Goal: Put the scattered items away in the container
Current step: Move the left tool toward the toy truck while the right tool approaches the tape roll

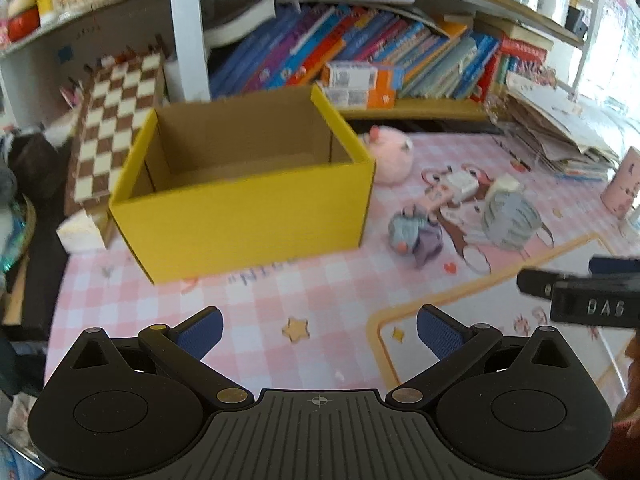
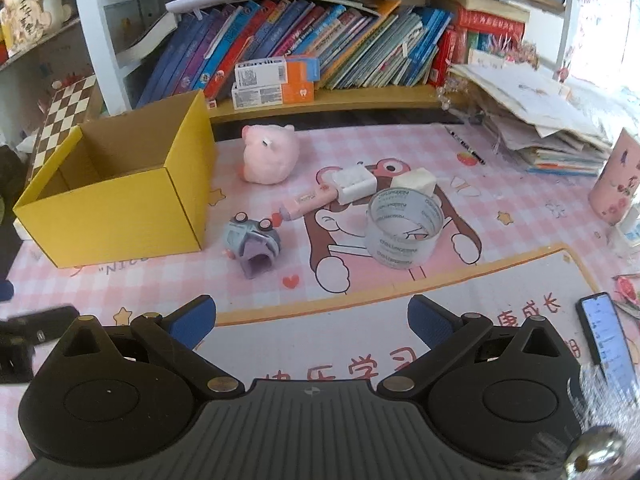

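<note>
Yellow box [image 2: 120, 196] sits at counter left, top open, apparently empty. To its right: grey toy [image 2: 252, 242] and pink plush [image 2: 270, 152], likely soft, light; pinch the body. Tape roll [image 2: 404, 228] is stiff, slick; grip across the wall. Left gripper [image 1: 319, 334] and right gripper [image 2: 312, 320] both spread wide, holding nothing. Clear counter in front; shelf close behind.

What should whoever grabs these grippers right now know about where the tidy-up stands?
Left gripper: open, empty, above the mat in front of the yellow box.
Right gripper: open, empty, facing the items.
Box looks empty; nothing packed yet.
Still out on the mat, right of the box: pink pig plush, grey toy, pink pen-like item, white adapter, white block, tape roll.
All need boxing.
</note>
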Tool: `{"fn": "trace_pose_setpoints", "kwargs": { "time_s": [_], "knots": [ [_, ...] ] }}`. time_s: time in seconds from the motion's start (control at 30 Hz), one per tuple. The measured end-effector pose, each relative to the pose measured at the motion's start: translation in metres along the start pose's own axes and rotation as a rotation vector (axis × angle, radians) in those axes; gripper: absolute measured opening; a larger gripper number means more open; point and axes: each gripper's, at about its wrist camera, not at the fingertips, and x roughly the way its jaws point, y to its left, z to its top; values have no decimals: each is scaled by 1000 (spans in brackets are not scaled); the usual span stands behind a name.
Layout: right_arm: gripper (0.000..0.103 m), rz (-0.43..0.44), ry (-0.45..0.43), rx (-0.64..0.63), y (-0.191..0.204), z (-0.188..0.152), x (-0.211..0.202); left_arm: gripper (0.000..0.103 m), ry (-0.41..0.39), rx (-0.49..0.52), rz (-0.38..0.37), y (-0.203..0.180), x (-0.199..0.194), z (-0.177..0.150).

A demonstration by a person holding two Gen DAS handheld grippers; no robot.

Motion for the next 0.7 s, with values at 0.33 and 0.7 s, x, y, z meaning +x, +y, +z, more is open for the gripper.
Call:
{"fn": "trace_pose_setpoints", "kwargs": {
  "time_s": [0.33,0.7],
  "knots": [
    [103,162,-22,-1,-25,12,13,103,-26,-32,-11,-19,6,16],
    [101,109,-8,66,-70,25,29,103,8,-32,8,-36,35,32]
  ]
}}
